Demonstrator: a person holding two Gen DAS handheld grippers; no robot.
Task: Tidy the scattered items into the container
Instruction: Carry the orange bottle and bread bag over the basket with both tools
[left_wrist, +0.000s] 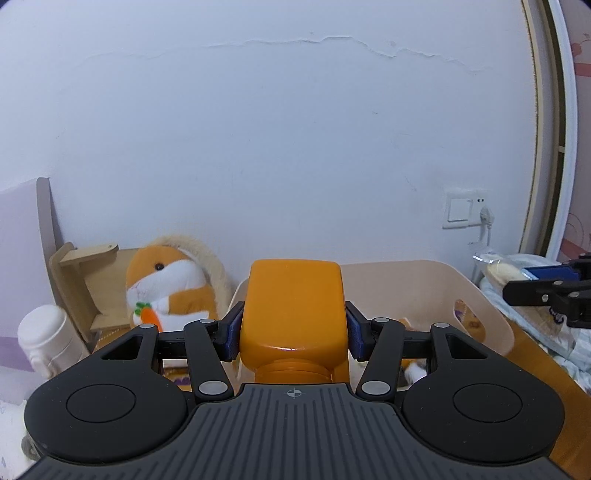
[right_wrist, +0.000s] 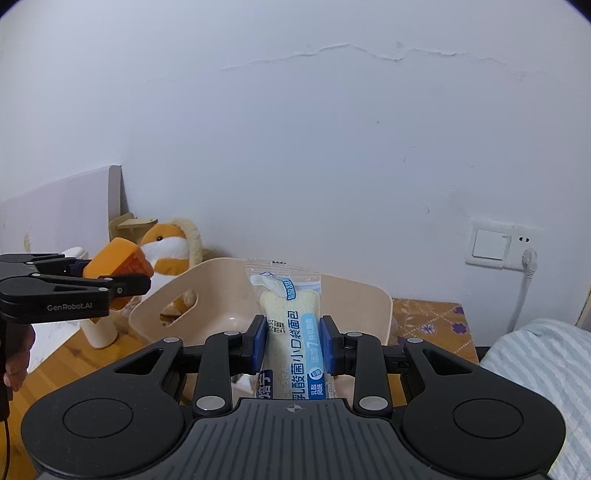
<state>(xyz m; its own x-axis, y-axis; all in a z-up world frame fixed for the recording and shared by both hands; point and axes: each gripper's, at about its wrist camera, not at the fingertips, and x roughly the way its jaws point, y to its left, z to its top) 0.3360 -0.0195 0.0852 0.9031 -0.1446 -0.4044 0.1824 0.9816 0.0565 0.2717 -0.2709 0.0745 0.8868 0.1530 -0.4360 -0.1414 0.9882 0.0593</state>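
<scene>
My left gripper (left_wrist: 293, 328) is shut on an orange plastic bottle (left_wrist: 293, 295), its blue pads pressing both sides. Just behind it stands the beige container (left_wrist: 406, 280). My right gripper (right_wrist: 293, 339) is shut on a clear-wrapped bread packet (right_wrist: 288, 302) with blue print, held above the near edge of the container (right_wrist: 369, 295). The right wrist view shows the left gripper (right_wrist: 122, 280) with the orange bottle (right_wrist: 118, 258) to the container's left. The left wrist view has the right gripper (left_wrist: 546, 284) and bread packet (left_wrist: 498, 269) at the far right.
An orange-and-white plush toy (left_wrist: 166, 288) leans on the wall left of the container, beside a wooden stand (left_wrist: 85, 273) and a white bottle (left_wrist: 48, 336). Striped bedding (right_wrist: 535, 362) lies at right. A wall socket (right_wrist: 498, 247) with a cable is behind. A person's hand (right_wrist: 18, 354) shows at the left edge.
</scene>
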